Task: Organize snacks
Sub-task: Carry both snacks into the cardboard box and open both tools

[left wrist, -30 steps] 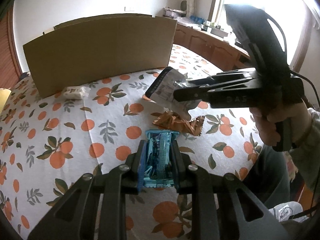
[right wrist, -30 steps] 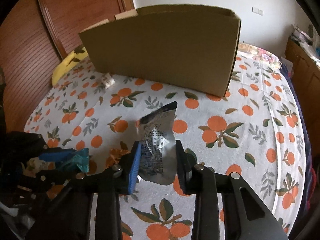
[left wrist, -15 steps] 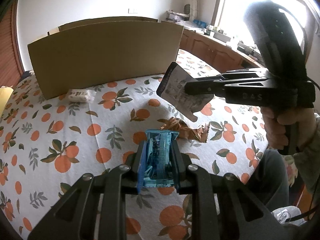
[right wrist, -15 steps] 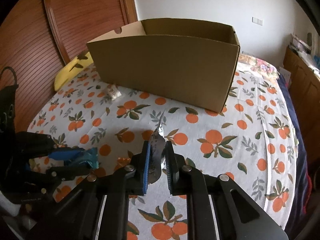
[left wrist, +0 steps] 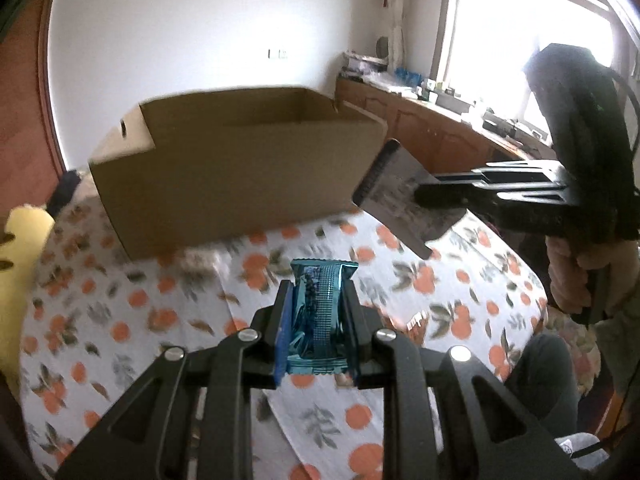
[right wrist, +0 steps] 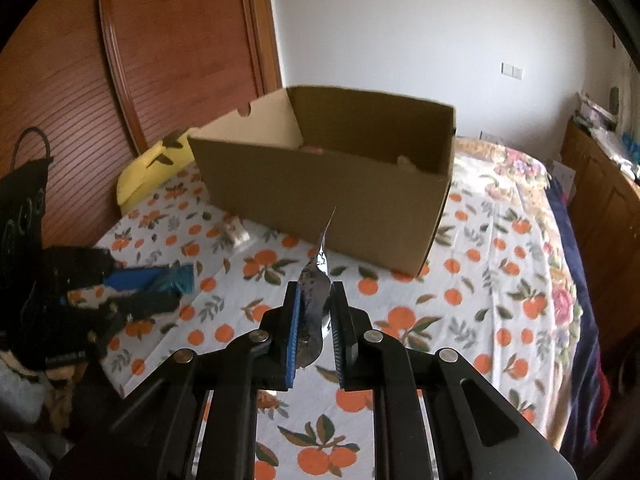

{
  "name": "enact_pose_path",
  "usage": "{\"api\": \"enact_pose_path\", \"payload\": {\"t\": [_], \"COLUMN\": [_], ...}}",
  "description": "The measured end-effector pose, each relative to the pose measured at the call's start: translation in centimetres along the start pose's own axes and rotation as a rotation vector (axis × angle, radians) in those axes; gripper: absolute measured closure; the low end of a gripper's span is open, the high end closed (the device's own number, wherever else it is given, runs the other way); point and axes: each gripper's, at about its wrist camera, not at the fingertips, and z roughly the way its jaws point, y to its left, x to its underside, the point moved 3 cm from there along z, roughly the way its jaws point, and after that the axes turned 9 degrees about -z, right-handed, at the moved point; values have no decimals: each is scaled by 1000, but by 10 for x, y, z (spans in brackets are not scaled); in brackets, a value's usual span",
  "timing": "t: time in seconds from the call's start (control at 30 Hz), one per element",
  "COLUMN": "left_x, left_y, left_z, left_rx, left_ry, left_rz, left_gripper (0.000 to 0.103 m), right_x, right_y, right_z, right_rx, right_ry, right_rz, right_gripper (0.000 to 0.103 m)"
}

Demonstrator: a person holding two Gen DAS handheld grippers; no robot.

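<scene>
My left gripper [left wrist: 317, 300] is shut on a blue snack packet [left wrist: 320, 312] and holds it above the bed, in front of the open cardboard box [left wrist: 240, 168]. My right gripper [right wrist: 315, 300] is shut on a silver snack packet [right wrist: 314, 304], seen edge-on, raised before the box [right wrist: 328, 200]. In the left wrist view the right gripper [left wrist: 424, 196] holds the silver packet [left wrist: 396, 196] near the box's right corner. In the right wrist view the left gripper [right wrist: 176, 284] with the blue packet [right wrist: 180, 280] is at the left. Some items lie inside the box.
A small white snack [right wrist: 238, 232] lies on the orange-print bedsheet [right wrist: 480, 280] in front of the box. A copper wrapper [left wrist: 416, 320] lies on the sheet at the right. A yellow pillow [right wrist: 148, 168] is left of the box. Wooden cabinets [left wrist: 440, 136] stand at the right.
Both grippers have risen with their packets and moved toward the box; its open top and inside now show. The copper wrapper stays on the sheet.
</scene>
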Motion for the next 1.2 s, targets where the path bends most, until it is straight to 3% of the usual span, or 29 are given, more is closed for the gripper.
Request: {"api": "enact_pose_path", "payload": {"t": [0.63,0.83,1.2], "left_x": [-106,-136,-161], "left_y": [22,33,56], "left_z": [1,17,50], "left_rx": [-71,-86,-100], "left_ry": [-138,-159,-151], "left_rz": [59,64,47], "left_gripper": [82,82,82], "right_x": [-79,-105,-124], "right_y": [-27,-38,-61], "right_z": [-14,7,55], "right_rx": [12,23,4], "right_ry": [-107,-108,-94], "right_rz": [-73,-113,-86], "right_gripper": [91,91,91]}}
